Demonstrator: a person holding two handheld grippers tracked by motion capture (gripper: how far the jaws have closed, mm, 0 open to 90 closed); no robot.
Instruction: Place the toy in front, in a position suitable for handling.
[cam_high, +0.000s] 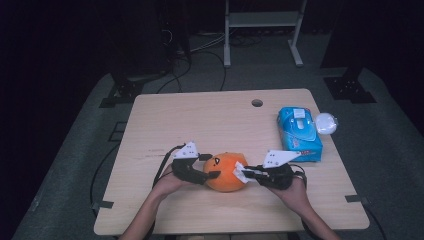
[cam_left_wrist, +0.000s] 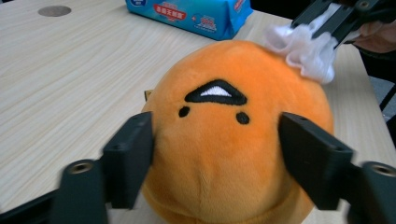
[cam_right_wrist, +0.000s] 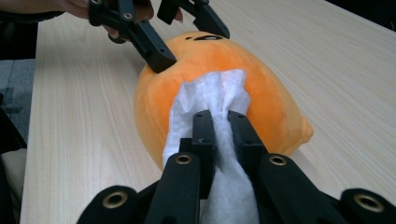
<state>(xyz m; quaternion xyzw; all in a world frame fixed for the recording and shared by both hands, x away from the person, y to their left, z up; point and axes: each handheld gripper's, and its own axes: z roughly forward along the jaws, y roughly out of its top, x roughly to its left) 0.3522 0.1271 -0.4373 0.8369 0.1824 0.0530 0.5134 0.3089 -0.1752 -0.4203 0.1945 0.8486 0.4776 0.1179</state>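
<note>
1. An orange plush toy (cam_high: 226, 171) with a small stitched face lies on the light wooden tabletop (cam_high: 200, 120), near the person's edge and roughly midway across it.
2. The left gripper (cam_high: 210, 166) straddles the toy from the left. In the left gripper view its two black jaws stand at either flank of the plush toy (cam_left_wrist: 233, 135), right against the fabric; whether they press in is hard to tell, as the near jaw is blurred.
3. The face, two dots and a dark mouth with a white centre, points up and towards the left gripper's camera.
4. The right gripper (cam_high: 249, 173) comes in from the right with its jaws clenched on a crumpled white wipe (cam_high: 240, 172).
5. In the right gripper view the white wipe (cam_right_wrist: 210, 100) is bunched between the jaws and spreads onto the orange fabric, touching the toy's side opposite the face.
6. A blue pack of wipes (cam_high: 299, 132) lies on the tabletop towards the right edge, well apart from the toy, with a small clear round object (cam_high: 326, 123) just beside it at the rim.
7. A round hole (cam_high: 257, 103) is cut in the tabletop near the far edge.
</note>
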